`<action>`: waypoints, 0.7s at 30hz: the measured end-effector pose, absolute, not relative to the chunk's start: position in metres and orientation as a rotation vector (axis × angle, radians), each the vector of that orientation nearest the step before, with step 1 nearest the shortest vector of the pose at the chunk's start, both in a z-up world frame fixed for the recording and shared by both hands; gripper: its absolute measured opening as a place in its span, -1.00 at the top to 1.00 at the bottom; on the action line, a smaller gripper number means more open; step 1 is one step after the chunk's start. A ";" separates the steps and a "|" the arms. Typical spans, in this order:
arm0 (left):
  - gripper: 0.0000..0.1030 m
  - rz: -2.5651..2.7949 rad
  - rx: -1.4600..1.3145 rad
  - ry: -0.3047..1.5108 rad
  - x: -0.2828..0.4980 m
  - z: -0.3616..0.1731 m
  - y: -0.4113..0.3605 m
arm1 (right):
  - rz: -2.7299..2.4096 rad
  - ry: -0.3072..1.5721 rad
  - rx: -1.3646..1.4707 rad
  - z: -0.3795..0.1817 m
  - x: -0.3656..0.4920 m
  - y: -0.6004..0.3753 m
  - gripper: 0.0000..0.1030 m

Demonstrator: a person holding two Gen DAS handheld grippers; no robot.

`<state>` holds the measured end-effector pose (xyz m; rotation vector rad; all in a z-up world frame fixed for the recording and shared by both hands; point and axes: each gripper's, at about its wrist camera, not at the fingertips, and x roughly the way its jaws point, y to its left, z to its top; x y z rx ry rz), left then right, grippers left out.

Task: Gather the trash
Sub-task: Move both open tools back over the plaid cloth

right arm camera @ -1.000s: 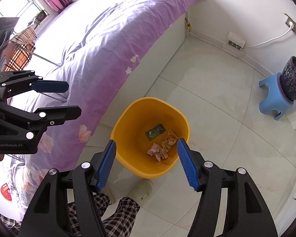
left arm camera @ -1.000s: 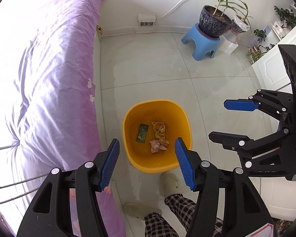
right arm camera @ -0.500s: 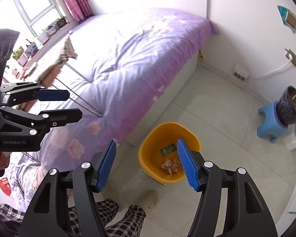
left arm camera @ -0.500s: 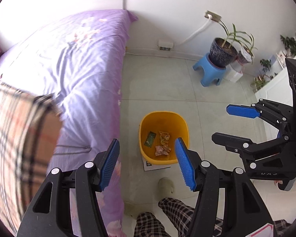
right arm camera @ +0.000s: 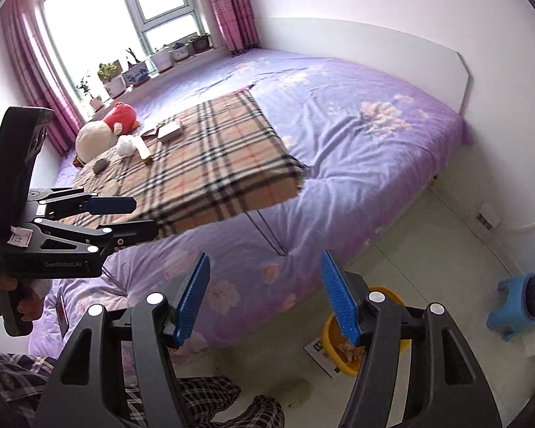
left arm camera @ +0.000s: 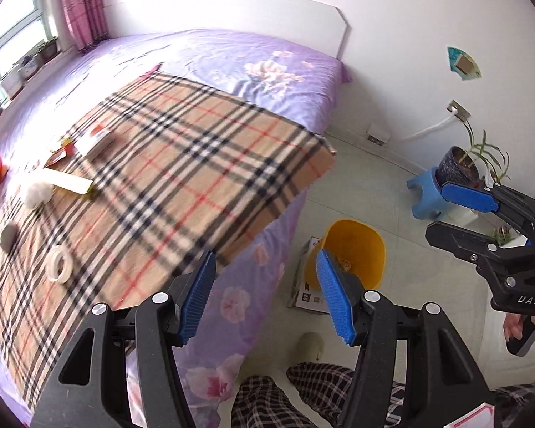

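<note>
Trash already lies in the yellow bin (left arm camera: 353, 249) at lower centre: crumpled scraps, mostly hidden behind a blue pad. More waits at upper left on the plaid tabletop (left arm camera: 182, 178): white wad (left arm camera: 37, 190), wrappers (left arm camera: 59, 151), tape roll (left arm camera: 59, 262). Left gripper (left arm camera: 265, 296) and right gripper (right arm camera: 265, 299) gape empty.

Glossy plastic bin (left arm camera: 371, 249), woven plaid cloth (left arm camera: 182, 164), smooth floor tiles (left arm camera: 424, 306)
</note>
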<state>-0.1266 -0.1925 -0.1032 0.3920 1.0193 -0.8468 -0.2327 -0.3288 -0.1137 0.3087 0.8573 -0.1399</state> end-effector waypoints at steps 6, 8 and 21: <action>-0.15 -0.689 0.273 1.028 -0.098 -0.097 -0.116 | -0.008 0.832 0.245 -0.096 -0.191 -0.276 -0.27; -0.15 -0.641 0.240 1.031 -0.088 -0.097 -0.090 | 0.030 0.827 0.227 -0.092 -0.176 -0.260 -0.27; -0.15 -0.404 0.102 1.059 -0.007 -0.115 0.018 | 0.147 0.837 0.154 -0.099 -0.087 -0.184 -0.27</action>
